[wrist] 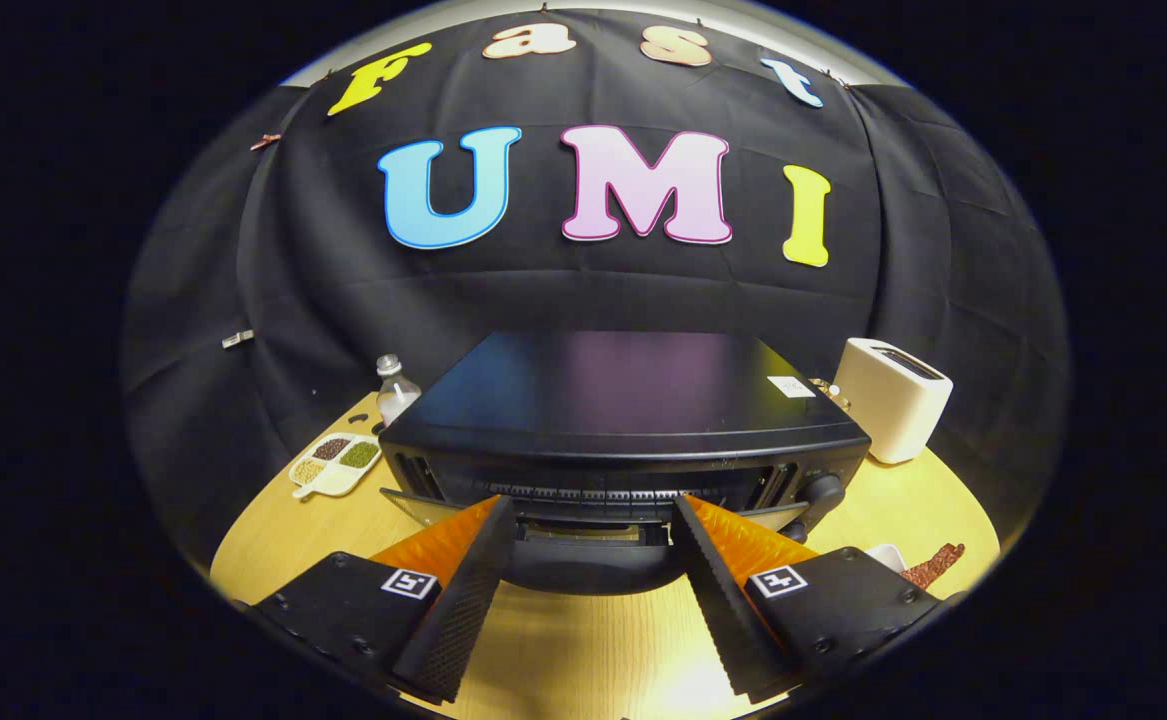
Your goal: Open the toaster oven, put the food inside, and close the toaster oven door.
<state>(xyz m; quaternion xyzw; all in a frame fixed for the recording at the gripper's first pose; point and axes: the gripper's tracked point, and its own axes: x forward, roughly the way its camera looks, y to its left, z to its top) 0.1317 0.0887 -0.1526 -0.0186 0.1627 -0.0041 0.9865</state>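
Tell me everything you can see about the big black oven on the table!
The toaster oven is a black box with a flat, shiny top bearing a small white sticker near its back right corner. It sits on the wooden table, between a divided snack dish and a white toaster. A round knob sits on its front right. Its door looks partly open, tilted forward. The gripper is open, its fingers spread on either side of the door's front edge, not pressing on it.

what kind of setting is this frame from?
Likely a staged kitchen tabletop in a recording booth: a toaster oven, a white toaster and a divided dish of grains on a wooden table. Gripper jaws open toward the oven.
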